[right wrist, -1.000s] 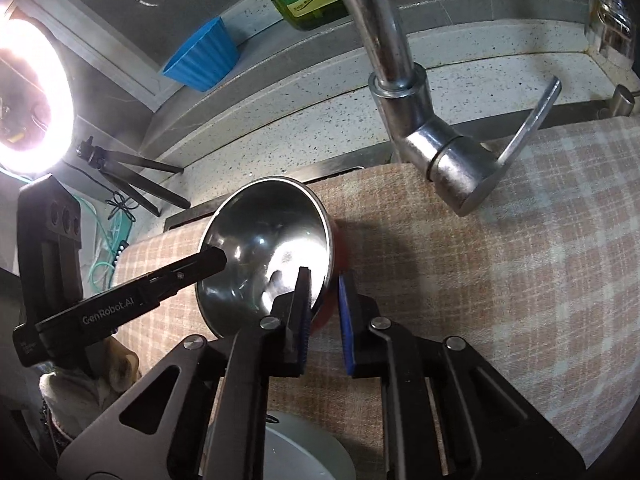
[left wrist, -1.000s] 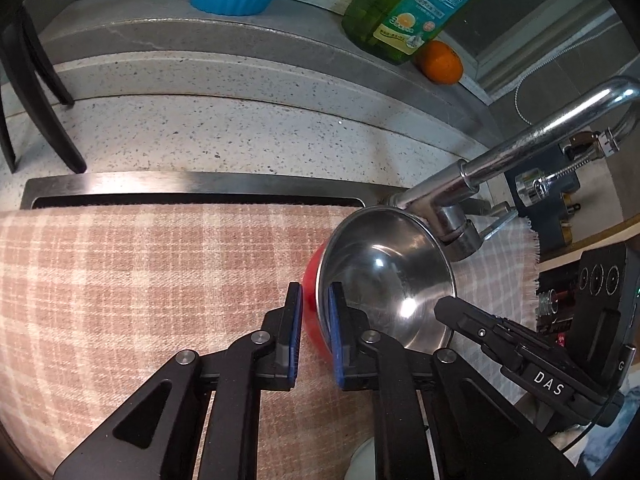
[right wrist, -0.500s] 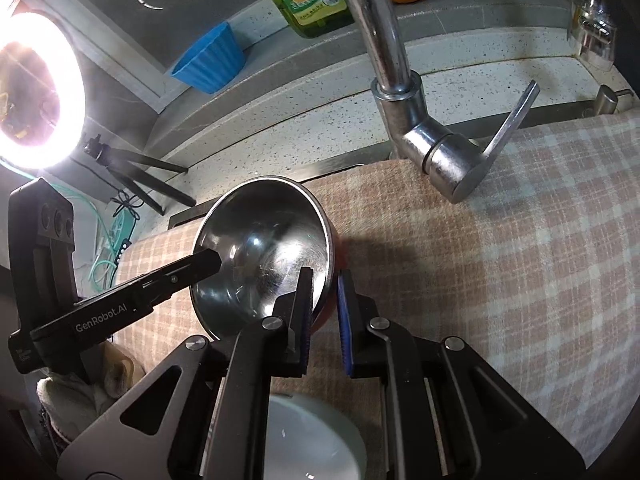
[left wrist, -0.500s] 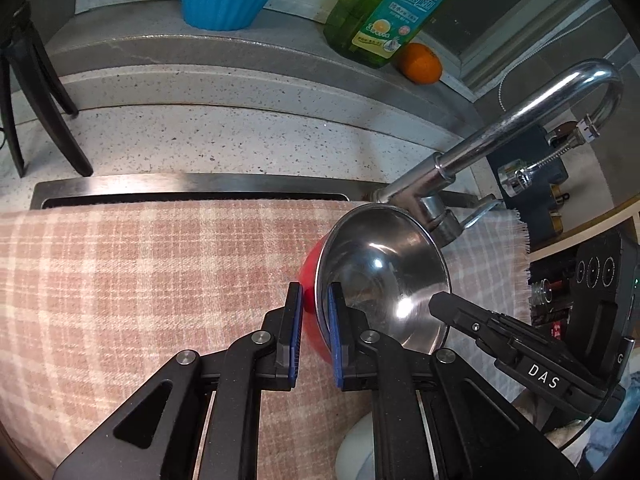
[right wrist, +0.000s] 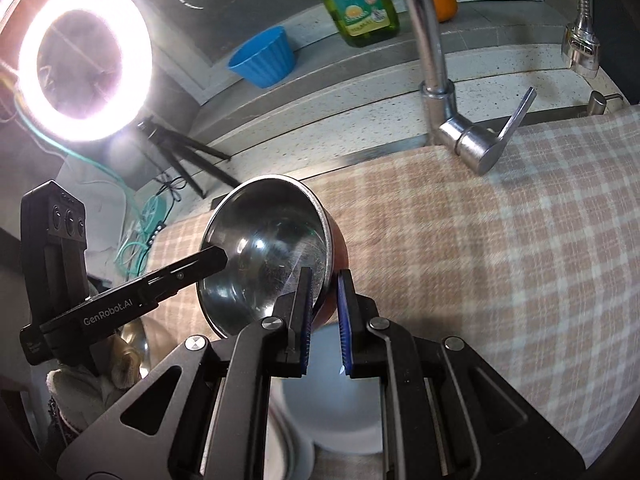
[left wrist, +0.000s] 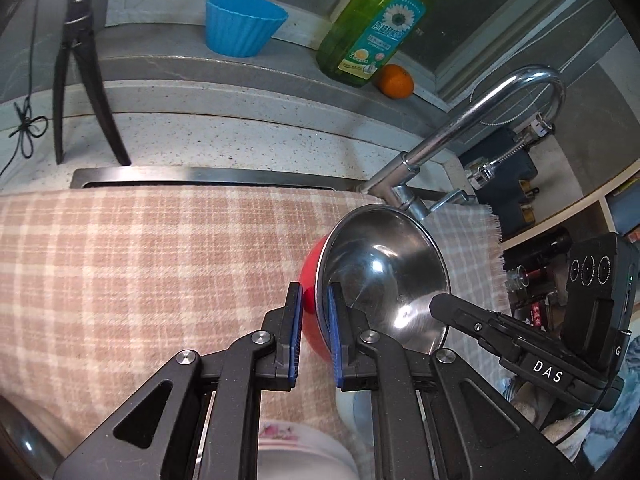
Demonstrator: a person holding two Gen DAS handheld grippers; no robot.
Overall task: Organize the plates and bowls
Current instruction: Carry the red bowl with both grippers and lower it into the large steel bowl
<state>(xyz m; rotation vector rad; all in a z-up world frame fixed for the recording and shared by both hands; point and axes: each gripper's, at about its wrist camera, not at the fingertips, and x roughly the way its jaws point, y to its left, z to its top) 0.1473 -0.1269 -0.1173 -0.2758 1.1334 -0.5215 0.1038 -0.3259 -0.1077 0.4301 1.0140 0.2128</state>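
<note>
A steel bowl with a red outside point(left wrist: 380, 276) hangs in the air above the checked cloth point(left wrist: 140, 264), tilted on its side. My left gripper point(left wrist: 314, 334) is shut on its near rim. My right gripper point(right wrist: 325, 324) is shut on the opposite rim of the same bowl point(right wrist: 260, 252). The right gripper also shows in the left wrist view point(left wrist: 440, 308) and the left gripper in the right wrist view point(right wrist: 218, 258). A white bowl point(right wrist: 340, 408) sits under the right gripper. A flowered white dish point(left wrist: 296, 448) lies under the left gripper.
The chrome tap point(left wrist: 472, 120) and its lever point(right wrist: 516, 116) stand just behind the bowl. On the ledge are a blue cup point(left wrist: 242, 24), a green soap bottle point(left wrist: 376, 28) and an orange point(left wrist: 395, 81). A ring light point(right wrist: 84, 60) on a tripod glares at the left.
Both grippers have lifted and drawn the bowl back toward me. The tap and ledge look farther off, and the white bowl and flowered dish have come into view underneath.
</note>
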